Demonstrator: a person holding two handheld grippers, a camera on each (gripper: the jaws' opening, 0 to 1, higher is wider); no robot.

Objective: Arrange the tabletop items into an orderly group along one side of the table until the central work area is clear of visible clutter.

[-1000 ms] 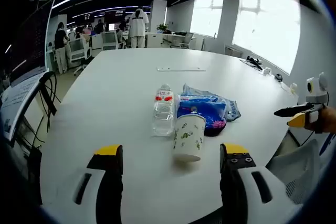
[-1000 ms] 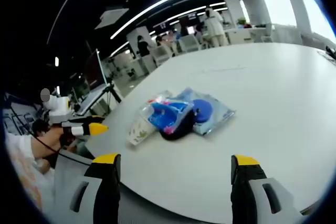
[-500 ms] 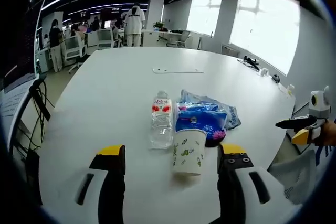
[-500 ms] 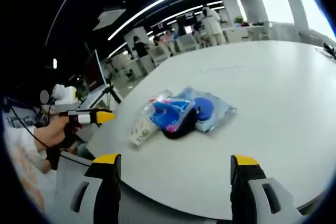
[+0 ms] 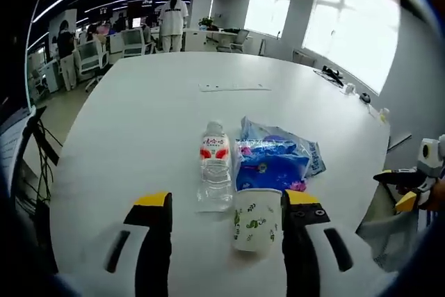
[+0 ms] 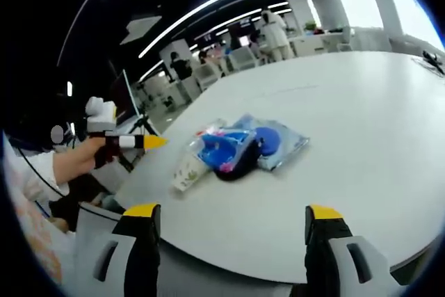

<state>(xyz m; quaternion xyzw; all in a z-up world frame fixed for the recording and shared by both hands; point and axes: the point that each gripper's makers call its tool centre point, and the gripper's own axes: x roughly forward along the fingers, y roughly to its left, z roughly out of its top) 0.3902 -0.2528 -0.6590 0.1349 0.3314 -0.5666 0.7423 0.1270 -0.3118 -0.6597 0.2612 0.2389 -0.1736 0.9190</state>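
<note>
In the left gripper view we see our left gripper (image 5: pixel 226 203), jaws wide apart and holding nothing, over the white table (image 5: pixel 139 116). Between them, from the left: a clear water bottle (image 5: pixel 214 166), then a paper cup (image 5: pixel 254 219) (green leaf print), with blue packets (image 5: pixel 274 161) just behind. Our right gripper (image 6: pixel 231 217) stands equally wide, short of the same 3 items.

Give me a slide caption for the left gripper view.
Open left gripper nears a paper cup, beside a water bottle and blue snack bags on a white table.
</note>
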